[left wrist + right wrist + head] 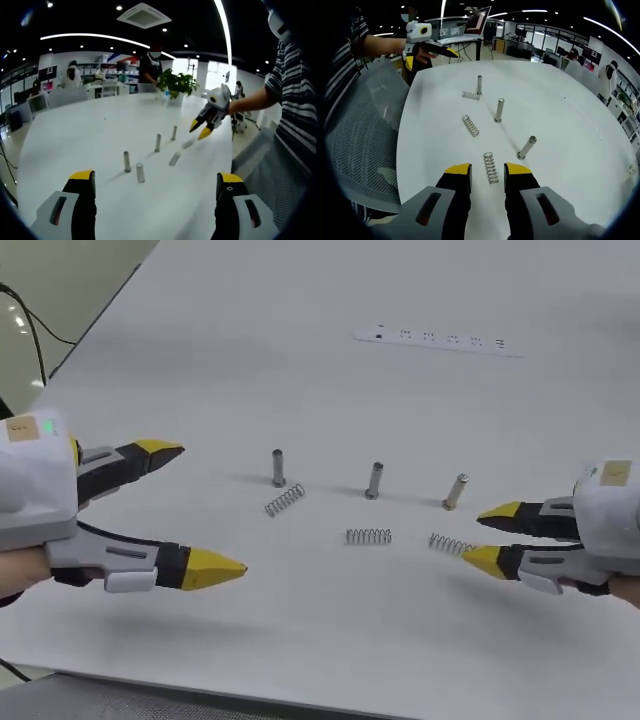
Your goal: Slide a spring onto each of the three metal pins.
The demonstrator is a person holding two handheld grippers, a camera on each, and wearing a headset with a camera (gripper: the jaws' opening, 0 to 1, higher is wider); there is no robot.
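- The right gripper (488, 535) hovers low over the white table (330, 640). Its jaws are parted only a little and hold nothing.
- Just ahead of its tips, almost in line with the gap, the nearest spring (490, 167) lies on its side, its length running along the jaws.
- A little beyond that spring and off to one side is the nearest pin (526, 148), which appears to lean rather than stand straight.
- Farther out along the same line come the middle spring (470, 125) beside the middle pin (498, 110), the pin upright and bare.
- The left gripper (156, 177) has its jaws spread wide and empty. Ahead of it, clear of the tips, the far spring (140, 172) lies just beside the far pin (127, 161).
- No spring is on a pin yet, so the task looks barely begun.
- The springs look like light, thin wire coils, likely to roll or skate on the smooth top. A hard pinch could squash one or make it jump out.
- The best hold is probably gentle and across the coil near one end, which leaves the other end open for the pin.
- The pins look stiff but small, and may tip if nudged.
- A white power strip (437, 340) lies well beyond both grippers.
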